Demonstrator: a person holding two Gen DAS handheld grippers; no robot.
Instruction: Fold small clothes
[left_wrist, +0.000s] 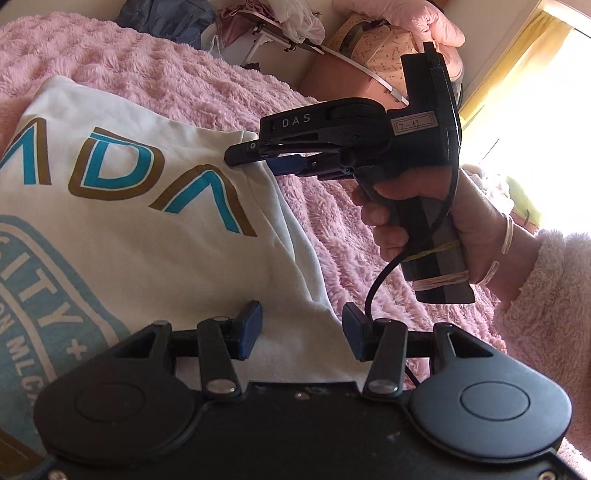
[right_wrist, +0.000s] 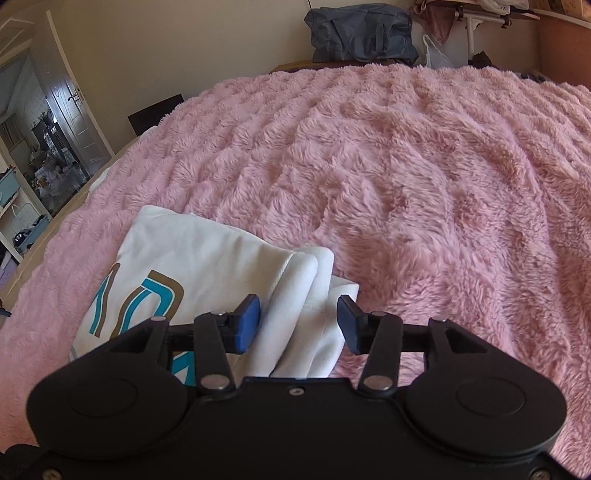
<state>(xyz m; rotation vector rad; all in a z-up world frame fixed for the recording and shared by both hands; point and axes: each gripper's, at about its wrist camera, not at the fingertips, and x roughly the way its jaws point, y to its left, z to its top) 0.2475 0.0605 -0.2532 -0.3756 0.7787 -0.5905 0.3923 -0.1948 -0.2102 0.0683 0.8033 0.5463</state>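
A white shirt (left_wrist: 147, 240) with teal and brown lettering lies partly folded on the pink fluffy blanket (left_wrist: 166, 74). My left gripper (left_wrist: 303, 332) is open just above the shirt's near right edge, with nothing pressed between its blue pads. A person's hand (left_wrist: 424, 206) holds my right gripper (left_wrist: 243, 158) at the shirt's far right corner. In the right wrist view, the right gripper (right_wrist: 298, 325) is open and a folded layer of the shirt (right_wrist: 207, 258) lies loose between its pads.
The blanket (right_wrist: 406, 166) covers the whole bed. A dark blue bag (right_wrist: 362, 33) and a white plastic bag (right_wrist: 436, 51) sit beyond its far edge. An open door (right_wrist: 74, 103) is at the left. A pink fuzzy sleeve (left_wrist: 546, 295) is at the right.
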